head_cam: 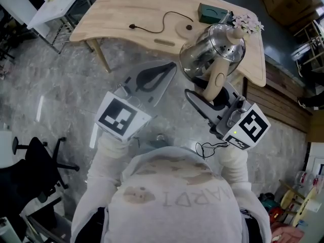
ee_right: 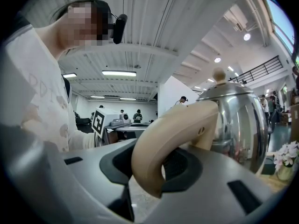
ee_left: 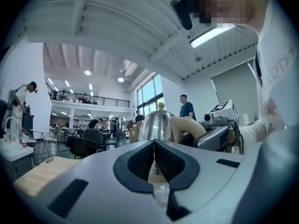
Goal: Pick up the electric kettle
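Upright kettle (head_cam: 212, 52), handle toward the person (head_cam: 177, 196), held by right tool (ee_right: 150, 169).

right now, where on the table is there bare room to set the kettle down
The left half of the wooden table, from its left edge to the black cable, is bare. The right end is crowded: green box, flowers.

Pale wooden tabletop (head_cam: 131, 4) with a curved edge, over a grey stone floor (head_cam: 50, 80). On it, a looping black cable (head_cam: 150, 32), a dark green box (head_cam: 208, 12) and, just beside the box, small pale flowers (head_cam: 247, 22). Off to the left, a white side table (head_cam: 53, 4) and a black office chair (head_cam: 38, 153). Cardboard boxes (head_cam: 286, 1) at top right. Far back, a standing person in a blue shirt (ee_left: 186, 107).
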Demonstrator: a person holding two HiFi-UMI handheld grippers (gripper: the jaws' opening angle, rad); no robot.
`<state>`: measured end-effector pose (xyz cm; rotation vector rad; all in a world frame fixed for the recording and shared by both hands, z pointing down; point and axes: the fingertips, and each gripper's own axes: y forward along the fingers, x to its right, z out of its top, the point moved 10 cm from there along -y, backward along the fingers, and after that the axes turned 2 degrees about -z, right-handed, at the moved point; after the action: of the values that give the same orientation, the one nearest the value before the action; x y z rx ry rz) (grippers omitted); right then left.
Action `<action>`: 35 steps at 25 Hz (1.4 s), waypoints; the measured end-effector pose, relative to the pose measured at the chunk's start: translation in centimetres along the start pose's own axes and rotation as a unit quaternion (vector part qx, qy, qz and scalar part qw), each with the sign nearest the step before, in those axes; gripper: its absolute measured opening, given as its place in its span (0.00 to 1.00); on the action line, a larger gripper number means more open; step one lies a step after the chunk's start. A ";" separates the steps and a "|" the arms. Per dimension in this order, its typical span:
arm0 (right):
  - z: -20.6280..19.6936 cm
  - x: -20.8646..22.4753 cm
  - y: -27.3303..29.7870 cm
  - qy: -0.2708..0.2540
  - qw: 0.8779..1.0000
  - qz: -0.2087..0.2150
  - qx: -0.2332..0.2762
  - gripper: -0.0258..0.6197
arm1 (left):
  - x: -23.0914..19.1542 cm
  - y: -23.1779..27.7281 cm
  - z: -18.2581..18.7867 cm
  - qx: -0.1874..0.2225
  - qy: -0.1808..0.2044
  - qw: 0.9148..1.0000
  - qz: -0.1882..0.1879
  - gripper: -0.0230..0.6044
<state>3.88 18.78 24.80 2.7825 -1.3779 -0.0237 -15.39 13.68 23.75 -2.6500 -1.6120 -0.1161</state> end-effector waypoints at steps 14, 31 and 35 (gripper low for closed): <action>0.6 -0.3 -0.1 -0.002 1.000 0.007 0.006 0.24 | 0.2 0.9 0.2 0.012 -0.008 1.000 -0.004 0.06; 0.9 -1.1 -0.9 -0.008 1.000 0.011 0.002 0.23 | 1.4 0.8 1.0 0.021 0.005 1.000 -0.009 0.06; 1.4 -2.0 -1.5 -0.009 1.000 0.011 0.003 0.23 | 2.4 0.4 1.9 0.021 0.002 1.000 -0.009 0.06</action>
<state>3.83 21.20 23.30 2.7795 -1.4140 -0.0426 -13.87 15.79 22.07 -2.6029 -1.6198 -0.0855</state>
